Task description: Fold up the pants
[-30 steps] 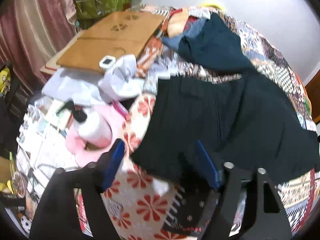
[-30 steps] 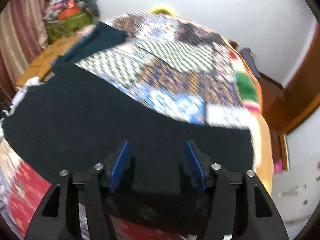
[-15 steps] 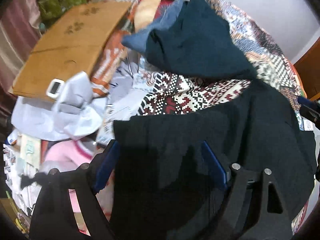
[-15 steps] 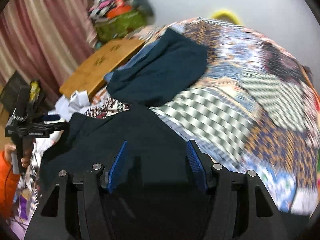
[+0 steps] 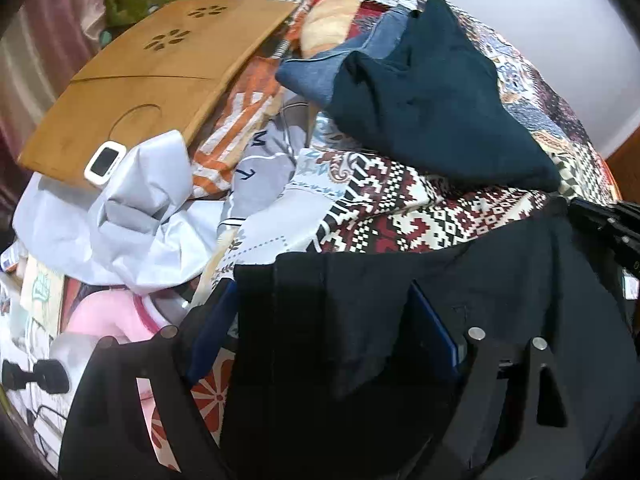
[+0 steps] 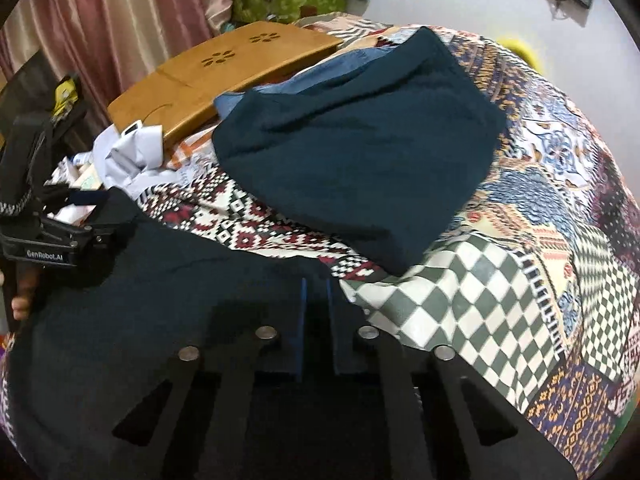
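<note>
The dark navy pants (image 5: 500,280) lie spread on a patterned bedspread (image 5: 400,208); they also show in the right wrist view (image 6: 168,304). My left gripper (image 5: 324,300) is open, its blue fingers on either side of the pants' near-left corner. My right gripper (image 6: 316,292) is shut on the pants' far edge, fingers nearly together with cloth between them. The left gripper shows in the right wrist view (image 6: 80,220) at the pants' left corner. The right gripper's body shows at the right edge of the left wrist view (image 5: 600,220).
A folded dark teal garment (image 6: 360,152) lies on the bed beyond the pants, on blue denim (image 5: 316,72). A wooden lap tray (image 5: 160,72), white cloth (image 5: 132,216), a pink item (image 5: 108,316) and clutter lie to the left. Curtains (image 6: 120,20) hang behind.
The right gripper closed onto the pants' edge; it was open before. Both grippers moved up the bed, carrying the pants' near edge over onto the rest.
</note>
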The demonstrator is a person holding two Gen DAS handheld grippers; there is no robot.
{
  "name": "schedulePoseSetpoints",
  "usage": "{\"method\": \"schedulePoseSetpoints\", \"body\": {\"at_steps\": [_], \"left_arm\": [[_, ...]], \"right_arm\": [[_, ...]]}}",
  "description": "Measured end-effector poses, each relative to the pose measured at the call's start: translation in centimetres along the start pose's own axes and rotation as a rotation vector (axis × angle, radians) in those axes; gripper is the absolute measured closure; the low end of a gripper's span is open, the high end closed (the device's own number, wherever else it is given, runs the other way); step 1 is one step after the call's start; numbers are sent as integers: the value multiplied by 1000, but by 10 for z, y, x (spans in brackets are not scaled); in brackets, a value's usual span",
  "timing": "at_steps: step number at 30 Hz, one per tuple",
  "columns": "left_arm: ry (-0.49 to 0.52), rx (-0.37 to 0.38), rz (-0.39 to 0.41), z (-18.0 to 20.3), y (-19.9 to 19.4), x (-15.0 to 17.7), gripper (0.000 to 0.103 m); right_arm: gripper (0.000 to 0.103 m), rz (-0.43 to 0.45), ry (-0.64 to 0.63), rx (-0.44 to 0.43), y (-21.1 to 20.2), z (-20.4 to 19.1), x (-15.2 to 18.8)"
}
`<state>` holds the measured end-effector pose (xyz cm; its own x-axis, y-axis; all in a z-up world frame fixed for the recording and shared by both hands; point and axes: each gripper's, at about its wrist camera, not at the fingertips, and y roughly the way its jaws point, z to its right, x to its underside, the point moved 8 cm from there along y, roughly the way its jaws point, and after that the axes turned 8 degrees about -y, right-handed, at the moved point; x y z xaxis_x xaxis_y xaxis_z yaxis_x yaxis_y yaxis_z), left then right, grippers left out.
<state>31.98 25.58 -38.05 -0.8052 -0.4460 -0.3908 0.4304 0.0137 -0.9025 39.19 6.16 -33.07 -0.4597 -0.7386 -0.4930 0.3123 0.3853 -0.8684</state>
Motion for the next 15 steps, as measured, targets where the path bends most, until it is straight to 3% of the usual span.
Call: {"method": "schedulePoseSetpoints", "body": {"at_steps": [4,6,8,11,12,15], "left_arm": [[42,-147,76,-1,-12,-5,14],[58,-174,77,-1,-20,-4,15],[85,-156,61,4,-31,0,15],[129,-100,52,18,-49,12,15],[142,-85,44,23,-53,18,15],[184,-32,9,40,-65,41,15]], "right_arm": [[99,-5,77,79,-14,23,6],[99,-6,130,37,-27,27,13],[96,-1,183,-43,-44,22,25],[73,-28,205,-133,-61,5,47],[63,-34,203,-148,-65,-1,54],[57,-51,169,-139,-74,-24,80]]}}
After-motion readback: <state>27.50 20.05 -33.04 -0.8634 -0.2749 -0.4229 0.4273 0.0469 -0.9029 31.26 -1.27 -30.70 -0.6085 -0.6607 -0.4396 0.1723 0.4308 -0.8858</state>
